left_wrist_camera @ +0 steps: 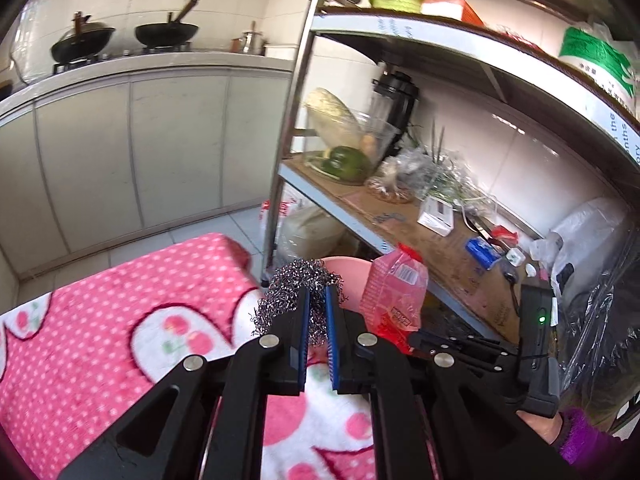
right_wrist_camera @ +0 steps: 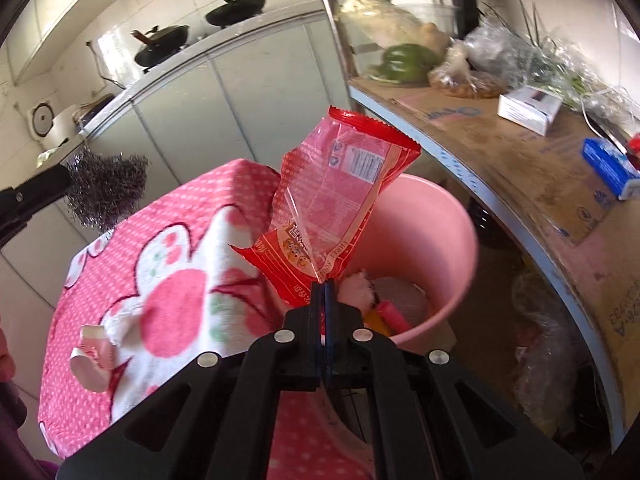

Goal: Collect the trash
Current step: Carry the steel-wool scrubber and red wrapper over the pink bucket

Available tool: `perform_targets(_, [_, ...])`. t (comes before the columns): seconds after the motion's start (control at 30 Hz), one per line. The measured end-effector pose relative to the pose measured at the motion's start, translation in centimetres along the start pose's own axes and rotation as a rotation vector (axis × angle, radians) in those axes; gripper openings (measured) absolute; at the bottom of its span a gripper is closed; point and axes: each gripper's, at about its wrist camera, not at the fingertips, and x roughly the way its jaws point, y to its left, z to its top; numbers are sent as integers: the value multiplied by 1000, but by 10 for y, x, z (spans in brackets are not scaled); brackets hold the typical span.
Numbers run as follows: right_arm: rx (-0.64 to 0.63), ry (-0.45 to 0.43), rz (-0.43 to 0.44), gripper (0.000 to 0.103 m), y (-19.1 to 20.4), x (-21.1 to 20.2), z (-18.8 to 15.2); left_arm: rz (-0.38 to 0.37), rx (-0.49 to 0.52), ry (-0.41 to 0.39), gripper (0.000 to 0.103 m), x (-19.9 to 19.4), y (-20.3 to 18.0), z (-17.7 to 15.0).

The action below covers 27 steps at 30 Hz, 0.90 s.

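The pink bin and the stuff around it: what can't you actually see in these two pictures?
- Pink bin: in the right wrist view, the red wrapper and right gripper hide part of its contents.
- Left wrist view: the steel wool and wrapper cover most of the bin.
- Wrapper print: too small to read.

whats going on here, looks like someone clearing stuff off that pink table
A person is collecting trash with a gripper in each hand. The left gripper is shut on a steel wool scrubber, held over the edge of the pink cloth. The right gripper pinches a red wrapper by one corner, above the pink bin, which already holds some scraps. Neither piece has been dropped in yet. A crumpled carton lies on the cloth.
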Motion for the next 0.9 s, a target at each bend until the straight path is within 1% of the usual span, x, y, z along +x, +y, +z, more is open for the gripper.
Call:
perform_targets(0.2, [11,30,-41,2,-16,14,-7,-28,24,76,7,46,-20,-1])
perform_targets(0.47, [19,66,-71,2,-27,31,-9,-37,9,188,7,101,-26,-18])
perform_targets(0.67, [18,89,-91,2,-32,42,-7,-30,9,234,7,123,-30,-28])
perform_targets(0.9, [30,108,-92,2,-37,52,-6,-27,7,273,7,137,-33,-37])
